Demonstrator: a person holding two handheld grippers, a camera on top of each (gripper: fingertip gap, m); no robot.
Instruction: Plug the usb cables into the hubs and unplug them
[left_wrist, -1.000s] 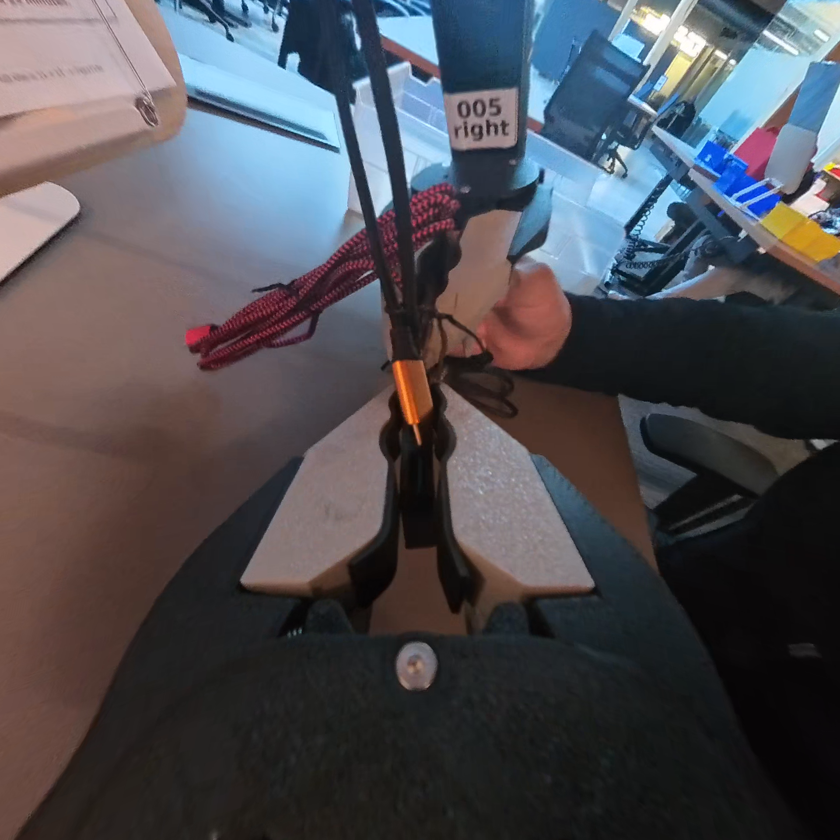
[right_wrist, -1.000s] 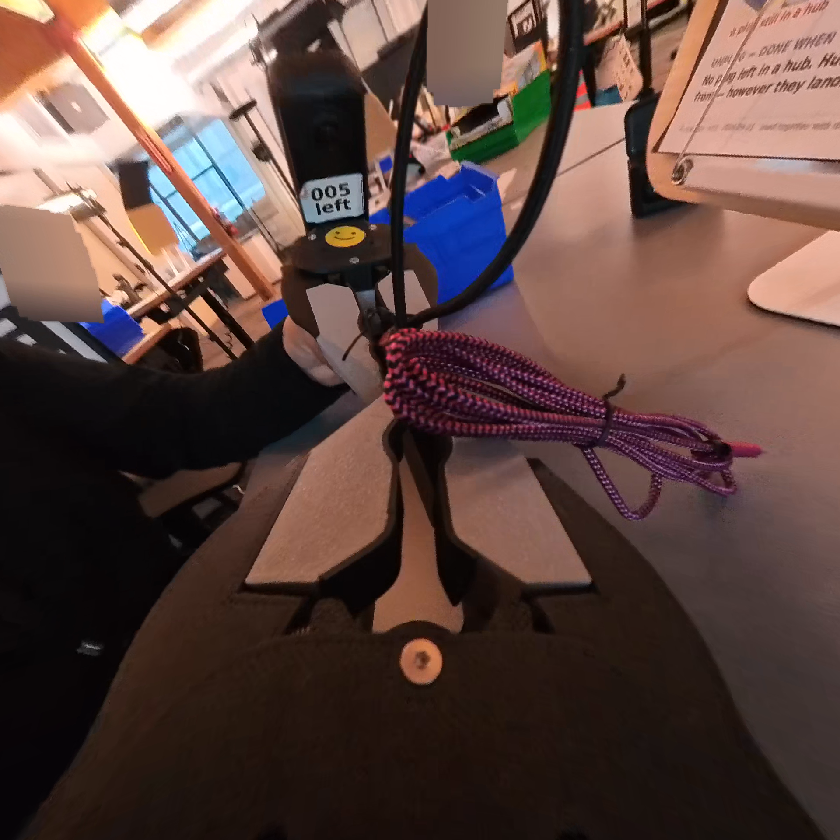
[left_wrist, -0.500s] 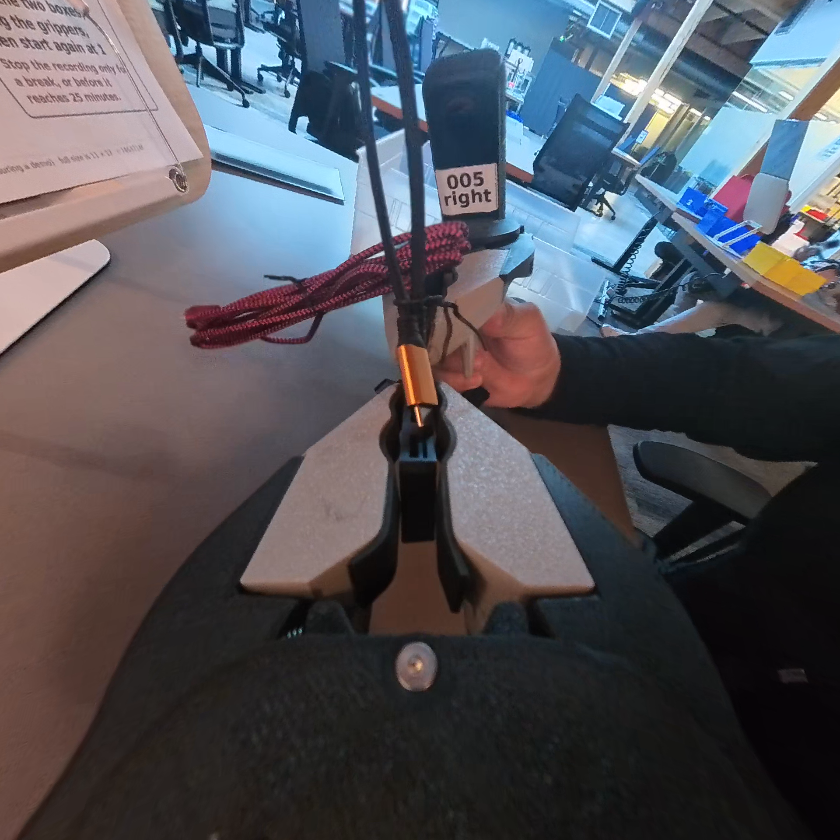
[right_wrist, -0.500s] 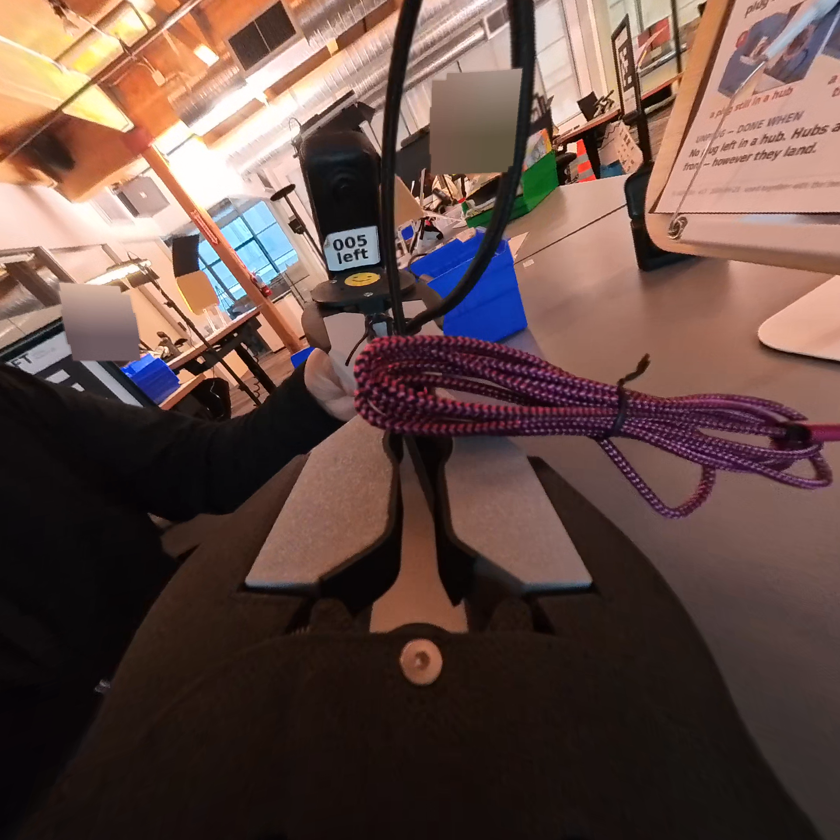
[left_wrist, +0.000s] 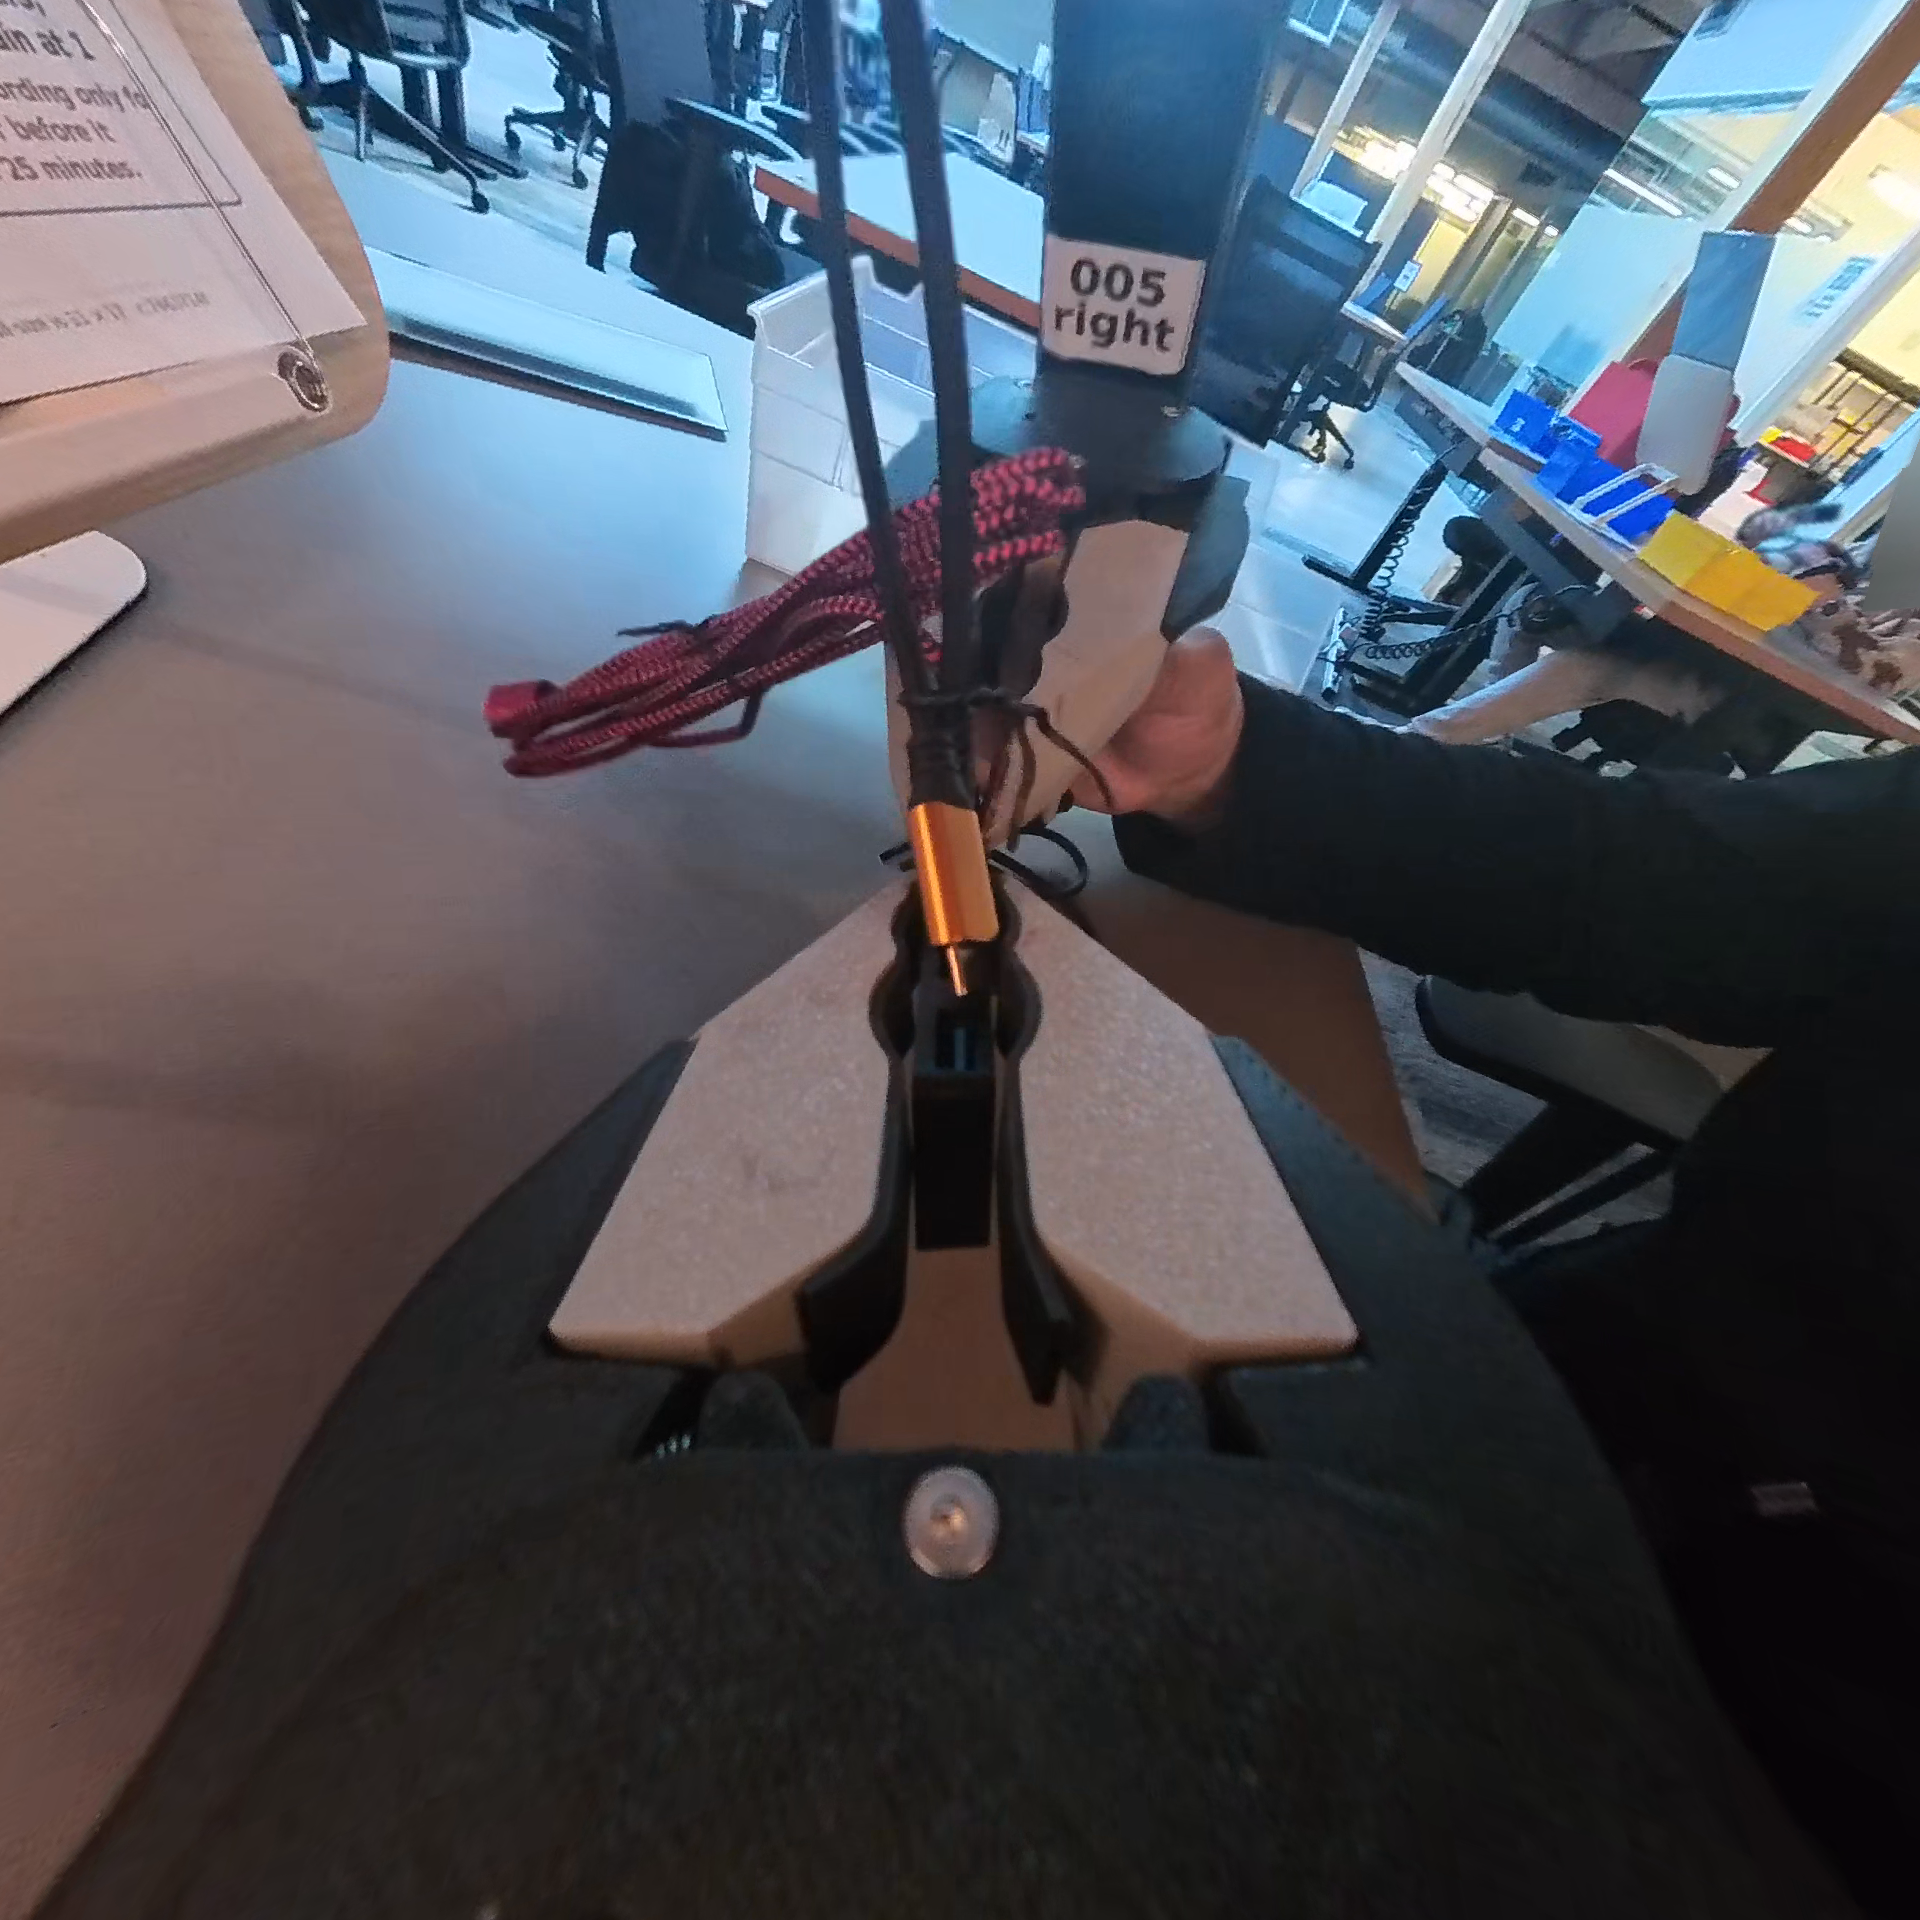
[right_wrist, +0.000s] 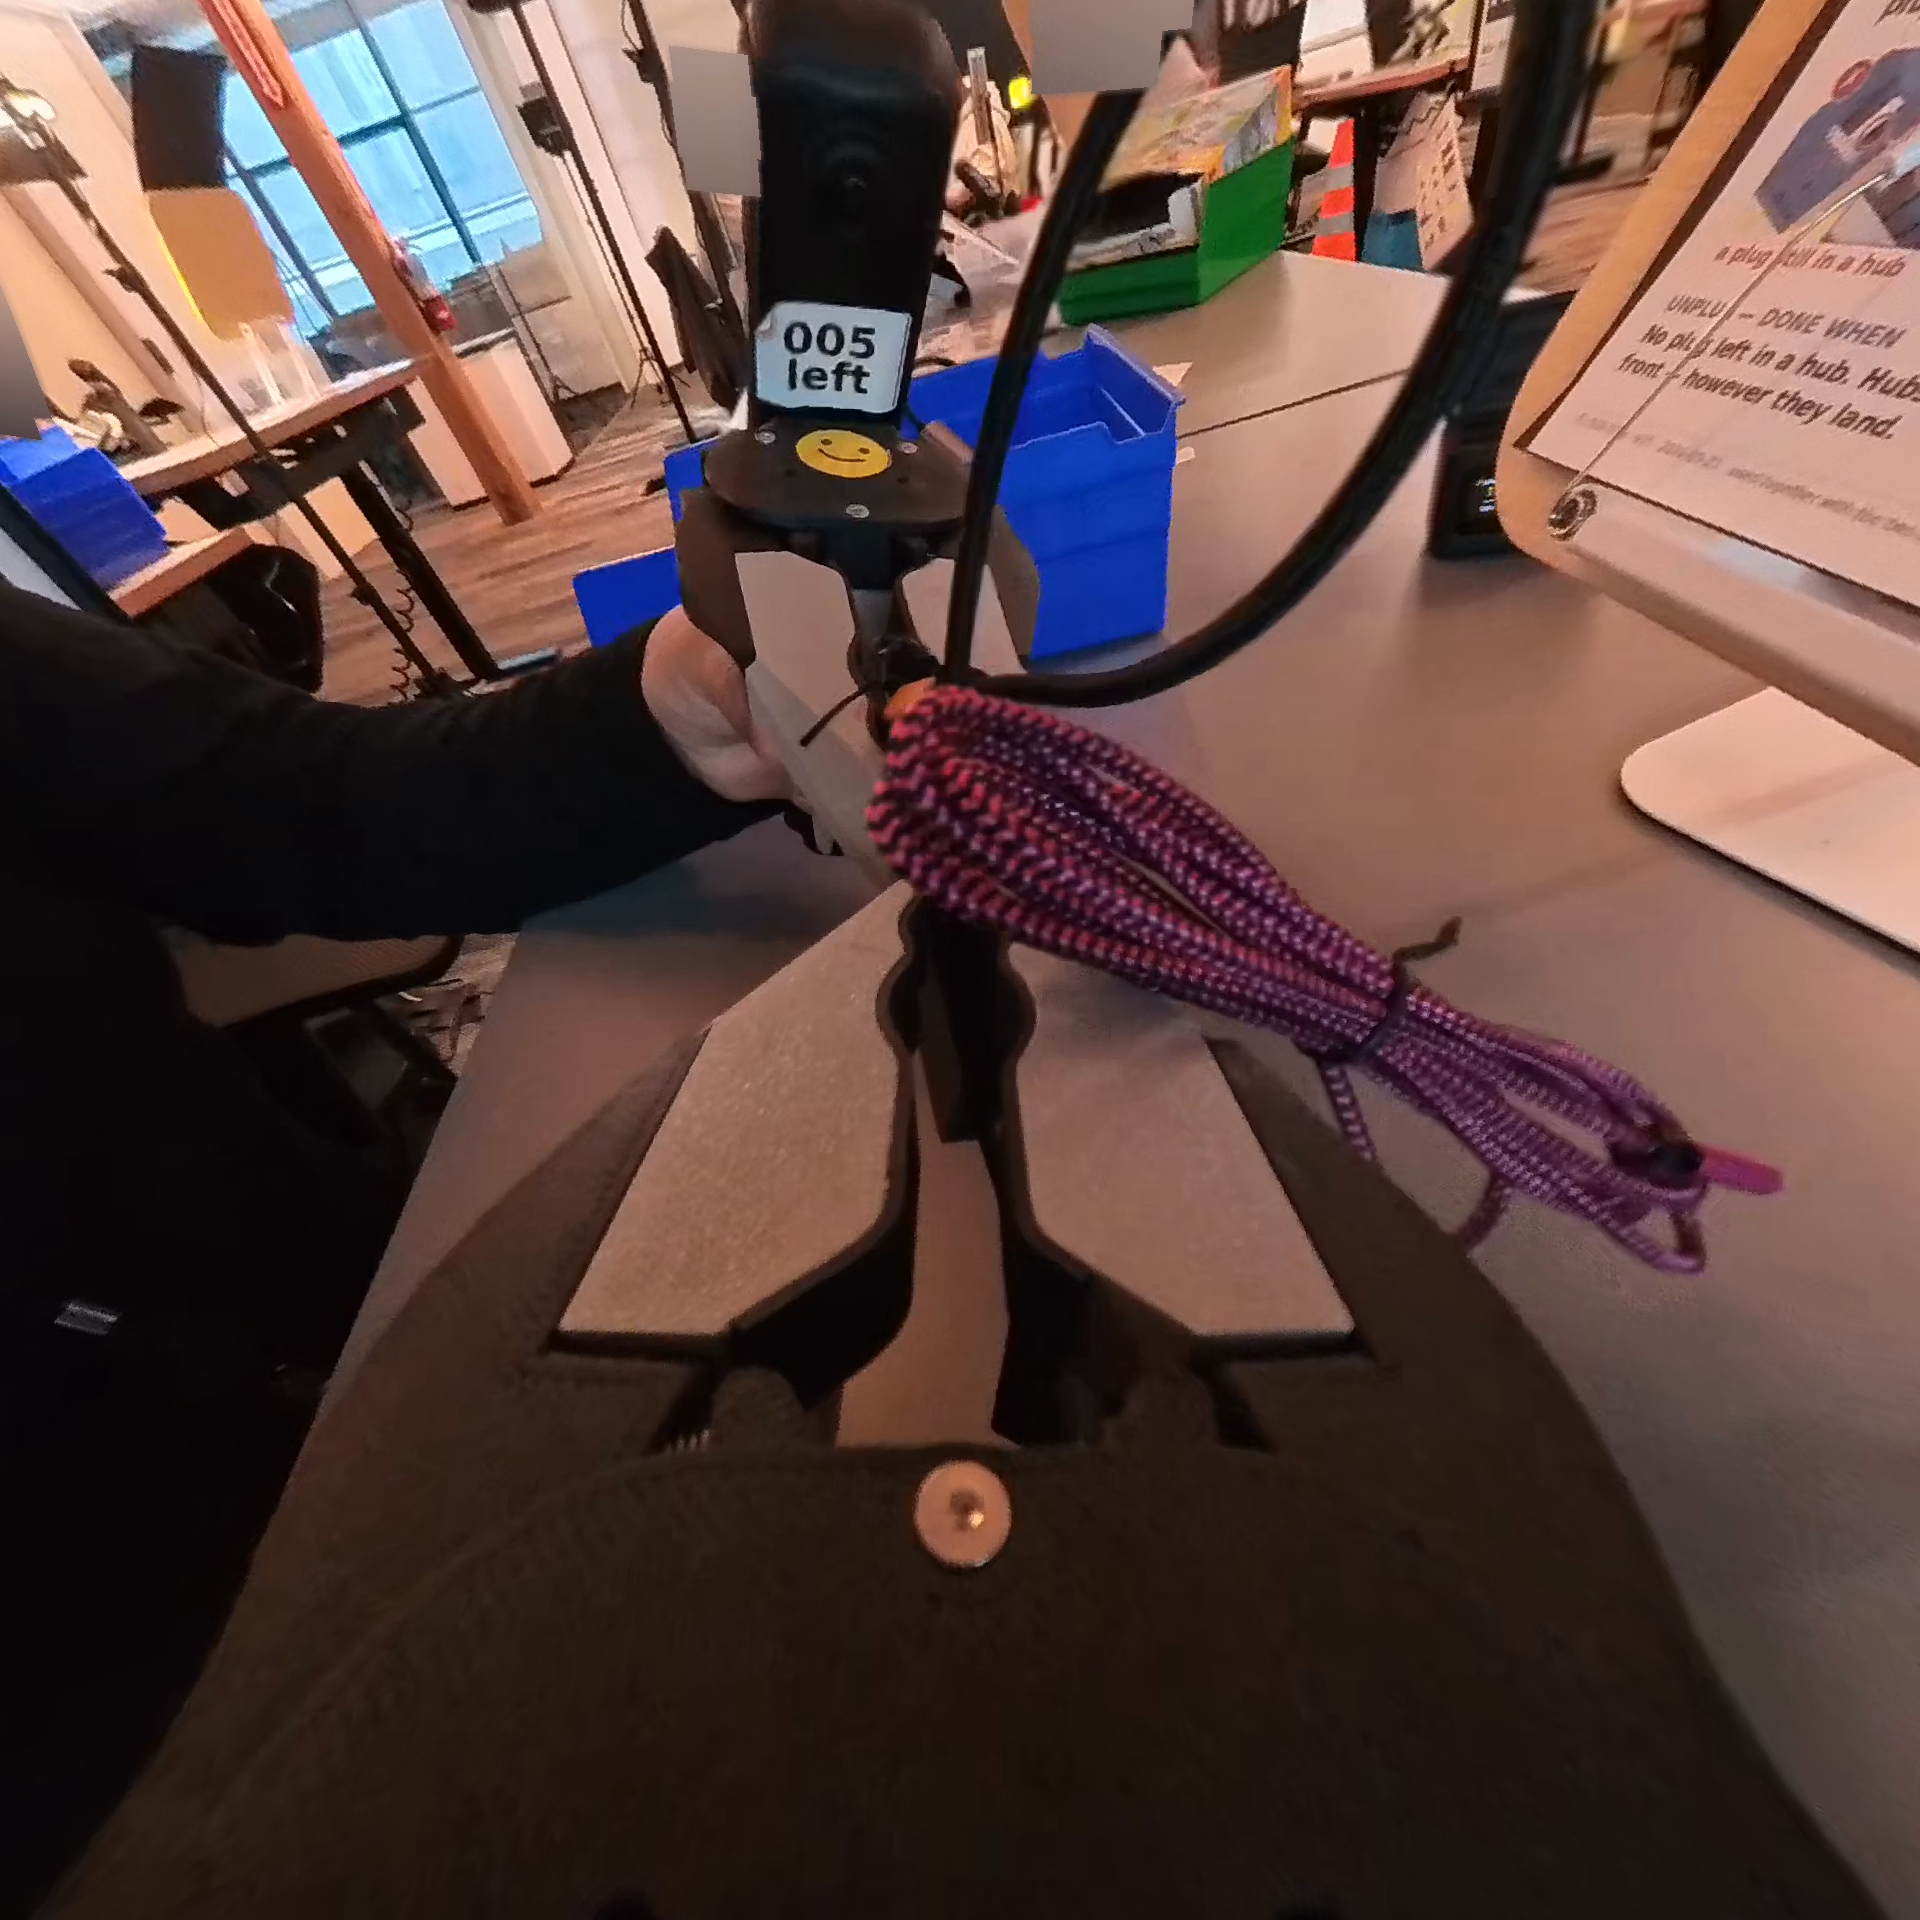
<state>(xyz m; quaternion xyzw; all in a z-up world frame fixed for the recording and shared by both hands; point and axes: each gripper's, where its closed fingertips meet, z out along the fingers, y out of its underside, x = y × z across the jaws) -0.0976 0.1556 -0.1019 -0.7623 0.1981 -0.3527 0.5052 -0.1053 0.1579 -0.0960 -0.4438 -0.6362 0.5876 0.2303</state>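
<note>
My left gripper is shut on a black hub with a blue port near its front end. An orange plug on a looped black cable stands with its metal tip at the hub's front end. My right gripper is shut on a black piece whose far end is hidden. A bundled red-and-black braided cable hangs from the right gripper's tips, drooping right. The two grippers face each other, tips close. The right gripper and the bundle also show in the left wrist view.
A grey table lies below. A sign board on a white stand is at the back. Blue bins stand behind the left gripper, and a white bin behind the right. A person's hand and dark sleeve hold the right gripper. My left and right fingertips are right by each other.
The right gripper has come closer to the left one. The braided bundle rose level, then dropped, and now droops down. The orange plug stays at the hub's end.
</note>
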